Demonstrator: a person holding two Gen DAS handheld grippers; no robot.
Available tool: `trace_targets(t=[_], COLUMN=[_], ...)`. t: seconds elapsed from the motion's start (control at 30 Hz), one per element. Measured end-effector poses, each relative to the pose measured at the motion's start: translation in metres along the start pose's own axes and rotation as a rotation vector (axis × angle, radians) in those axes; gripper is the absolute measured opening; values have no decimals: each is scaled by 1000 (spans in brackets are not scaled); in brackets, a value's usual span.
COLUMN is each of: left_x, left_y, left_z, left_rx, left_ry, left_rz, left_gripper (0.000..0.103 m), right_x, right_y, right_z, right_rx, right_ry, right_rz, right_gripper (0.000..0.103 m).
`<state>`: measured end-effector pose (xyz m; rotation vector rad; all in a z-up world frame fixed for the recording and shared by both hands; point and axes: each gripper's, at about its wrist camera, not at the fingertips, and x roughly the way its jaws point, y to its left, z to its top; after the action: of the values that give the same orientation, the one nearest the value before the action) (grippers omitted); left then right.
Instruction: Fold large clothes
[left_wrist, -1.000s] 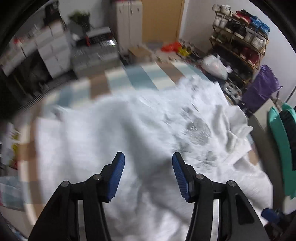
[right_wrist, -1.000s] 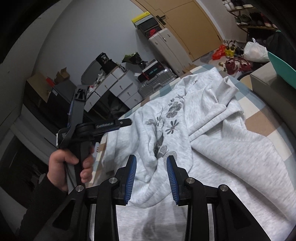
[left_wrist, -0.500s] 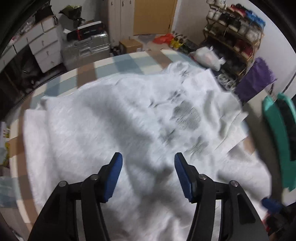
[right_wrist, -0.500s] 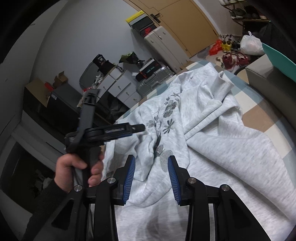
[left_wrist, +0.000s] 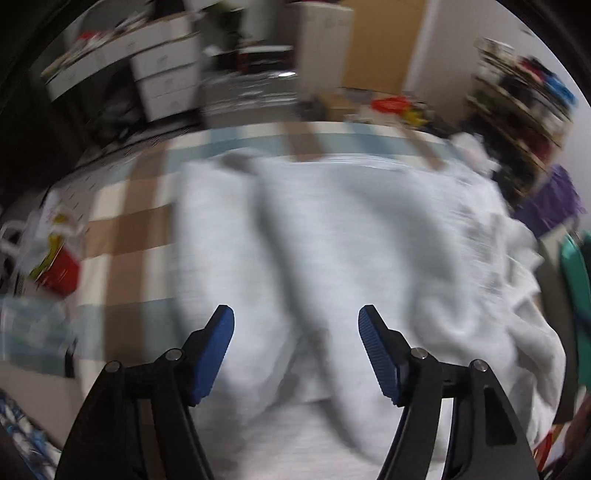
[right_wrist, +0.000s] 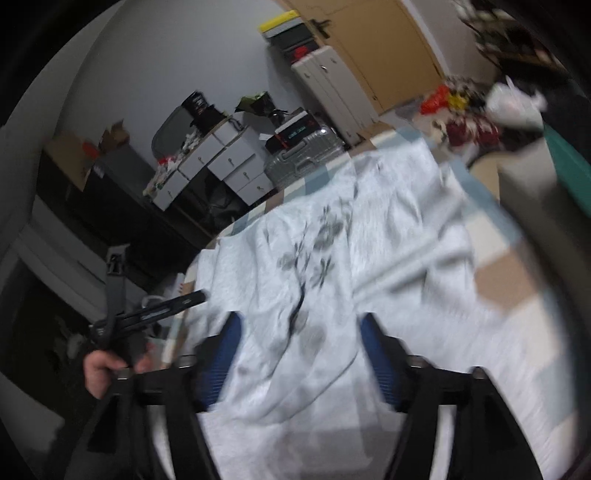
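Sweatshirt: pale grey, flower print, spread rumpled over checked bedding, directly beneath and ahead of both tools.

Left hand-held gripper: jaws apart, just been opening, nothing between the pads; cloth below only. Displaced sideways compared with a second ago, toward the garment's near-left border; view heavily blurred.

Right hand-held gripper: jaws wide apart, just been opening from a narrow gap; printed fold lying under and between the pads, not pressed.

Meaning for the task, as judged: cloth released, no fold completed, fresh hold points being sought.

Edges: left hem just ahead-left of left tool; bare bedding beyond it. Rumpled sleeve well right.

Room for moving: open bedding left and far ahead; suitcase and drawers beyond the bed, well clear.
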<state>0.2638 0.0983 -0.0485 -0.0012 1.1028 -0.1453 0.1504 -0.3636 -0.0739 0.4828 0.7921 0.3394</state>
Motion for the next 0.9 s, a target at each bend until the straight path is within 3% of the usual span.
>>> trace_targets(t=[0.03,0.07,0.1,0.23,0.27,0.33,0.37,0.4,0.57,0.63,0.7,0.9], left_x=[4,11,21,62,70,75,74,73,73,79,88,106], left_y=[16,32,28,42,42,35,33,31,13,4,-3,4], left_z=[2,4,11,15,16,14,13,13,19,29,44,76], left_rx=[-28,-67,-96,-156,-158,-160,-150,-131,-62,-18,15,11], left_ry=[17,41,62,176,210,228,216,212,229,227,232,227], left_rz=[24,38,30,-34,-58,-123,-158,-173,-165,-121,-80,-56], left_gripper=[66,66,66,66,66,65,62,48,27,26,23,22], right_x=[4,12,30,90,114,145,156,165,180,179,180,198], right_y=[-1,-4,-10,-45,-58,-77,-86,-91,-87,-84,-80,-68], right_z=[10,26,48,93,101,106,104,103,98,98,98,111], right_rx=[-28,-72,-115,-131,-126,-123,-116,-122,-229,-269,-294,-336], right_ry=[-6,-3,22,145,218,313,357,388,395,391,392,357], right_rz=[-41,-103,-178,-317,-367,-404,-422,-442,-467,-442,-419,-389], right_gripper=[89,89,89,88,88,76,73,70,63,47,39,33])
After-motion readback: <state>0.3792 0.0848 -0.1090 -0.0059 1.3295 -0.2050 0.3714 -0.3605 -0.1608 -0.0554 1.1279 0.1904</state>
